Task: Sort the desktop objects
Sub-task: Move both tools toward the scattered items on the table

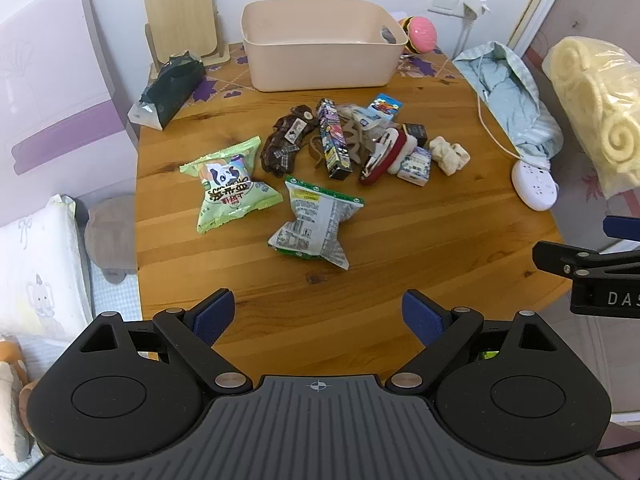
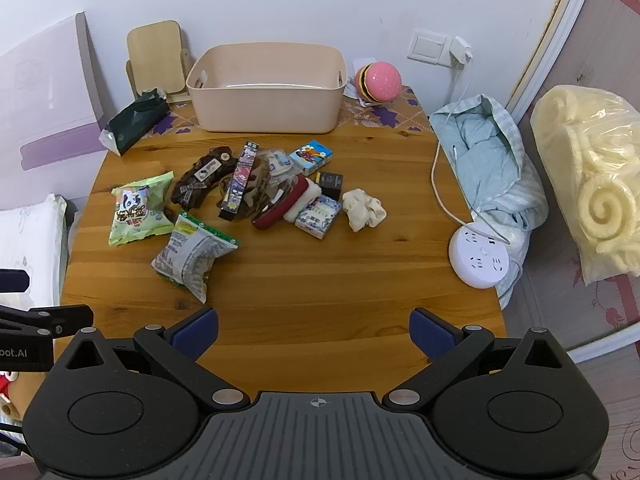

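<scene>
Both tools hang over the near edge of the round wooden table, angled steeply down. The left gripper and the right gripper have their jaws spread wide with nothing between them.

Nothing looks sorted yet: the beige bin at the far edge appears empty. The clutter lies mid-table in front of it. 2 snack bags sit nearest: a green one toward the left edge, and a silver one just beside it. Behind them are a brown bow, a long printed box, small cartons and a cream scrunchie, partly overlapping.

I'd start with the loose bags. They look puffy and slippery, so pinch a crimped seam rather than the belly. The tangled pile is best picked from its outer pieces.
</scene>
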The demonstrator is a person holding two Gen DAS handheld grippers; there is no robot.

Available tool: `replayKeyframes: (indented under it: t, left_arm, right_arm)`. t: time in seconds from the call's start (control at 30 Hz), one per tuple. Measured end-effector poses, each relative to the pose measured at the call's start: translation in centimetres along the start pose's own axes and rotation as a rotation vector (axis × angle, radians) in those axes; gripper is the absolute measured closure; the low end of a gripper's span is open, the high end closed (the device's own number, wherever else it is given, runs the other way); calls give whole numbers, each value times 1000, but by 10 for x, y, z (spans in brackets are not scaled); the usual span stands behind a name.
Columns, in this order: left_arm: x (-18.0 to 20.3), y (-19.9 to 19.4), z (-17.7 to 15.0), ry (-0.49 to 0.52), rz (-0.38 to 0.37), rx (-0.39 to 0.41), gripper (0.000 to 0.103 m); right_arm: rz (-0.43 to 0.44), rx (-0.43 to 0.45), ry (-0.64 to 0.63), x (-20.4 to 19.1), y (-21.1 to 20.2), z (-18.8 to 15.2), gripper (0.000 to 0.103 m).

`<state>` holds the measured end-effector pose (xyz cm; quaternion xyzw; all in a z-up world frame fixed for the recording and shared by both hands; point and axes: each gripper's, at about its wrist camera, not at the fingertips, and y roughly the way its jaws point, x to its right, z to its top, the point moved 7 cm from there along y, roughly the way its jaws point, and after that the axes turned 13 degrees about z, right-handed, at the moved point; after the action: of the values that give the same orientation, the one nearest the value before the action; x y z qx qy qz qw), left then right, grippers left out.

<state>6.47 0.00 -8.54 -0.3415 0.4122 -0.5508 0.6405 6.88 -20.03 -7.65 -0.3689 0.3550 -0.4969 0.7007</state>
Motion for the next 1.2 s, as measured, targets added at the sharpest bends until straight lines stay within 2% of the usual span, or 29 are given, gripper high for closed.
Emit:
replayKeyframes:
  t: [0.33,0.67,0.83,0.9,1.2]
  left_arm:
    - [-2,20,25,-17,29,-32,11]
    - [-10,48,58,-62,54,-65,11]
    - [-17,73,70,-88,87,-90,11]
    - [-16,85,75,-41,64,-100,11]
    - [-24,136,97,-93,112,-145,11]
  right_arm:
    - [7,-23,0,13,21,21,0]
    - [1,-39,16,42,46,48,0]
    - [7,-50,23,59,65,59,0]
    - [19,-50,26,65,73,64,0]
    - [39,-18,7,102,113,88,0]
